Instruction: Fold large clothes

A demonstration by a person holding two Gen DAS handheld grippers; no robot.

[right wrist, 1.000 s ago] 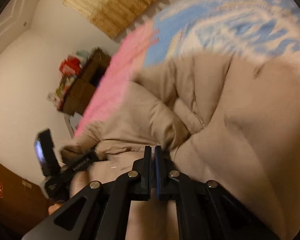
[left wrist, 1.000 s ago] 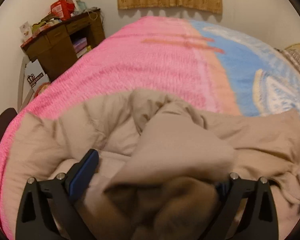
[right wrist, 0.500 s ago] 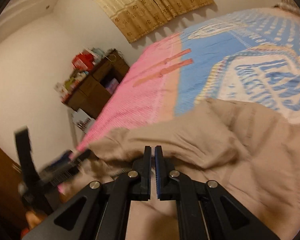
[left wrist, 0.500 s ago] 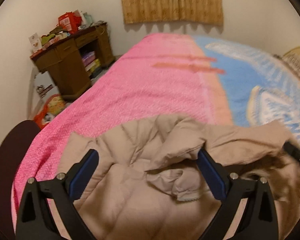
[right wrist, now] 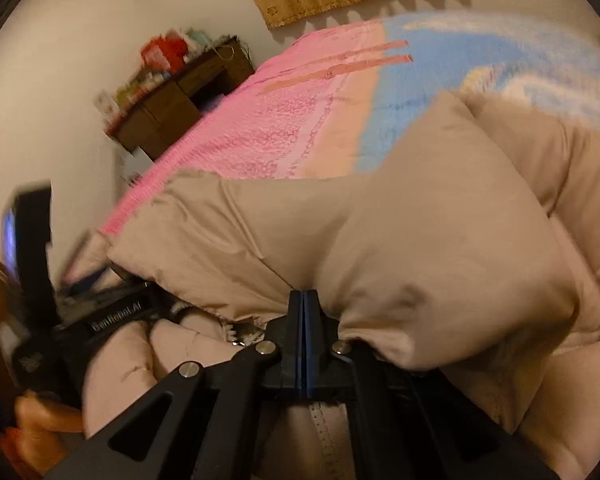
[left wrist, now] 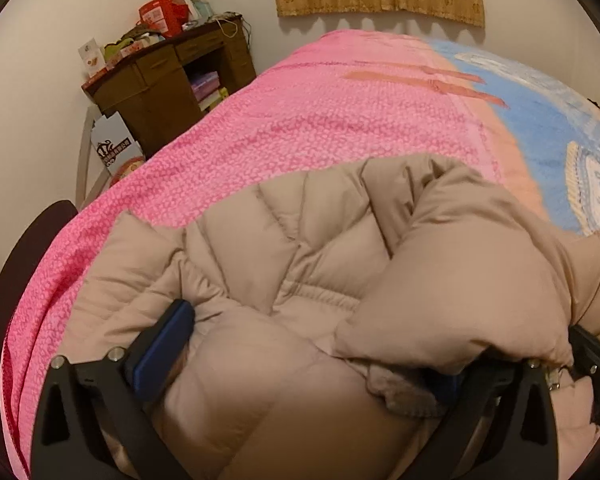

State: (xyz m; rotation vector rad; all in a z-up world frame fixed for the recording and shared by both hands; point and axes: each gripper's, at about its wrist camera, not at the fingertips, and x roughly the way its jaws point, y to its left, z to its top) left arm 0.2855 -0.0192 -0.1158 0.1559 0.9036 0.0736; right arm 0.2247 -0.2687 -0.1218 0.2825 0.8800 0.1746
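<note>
The puffy beige quilted coat (left wrist: 284,264) lies on the pink and blue bed cover (left wrist: 320,120), only partly folded, with the right claw (right wrist: 305,300) pinching its sleeve (right wrist: 340,240) and the left claw (left wrist: 300,344) spread wide.

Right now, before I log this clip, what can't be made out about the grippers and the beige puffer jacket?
- Left wrist view: the left gripper has one blue fingertip hidden under a fold of the beige puffer jacket.
- Right wrist view: the right gripper is shut at the padded sleeve; whether fabric is pinched is unclear.
- Right wrist view: the left gripper's body at the left edge is motion-blurred.
- Both views: the jacket's near edge is cut off.
</note>
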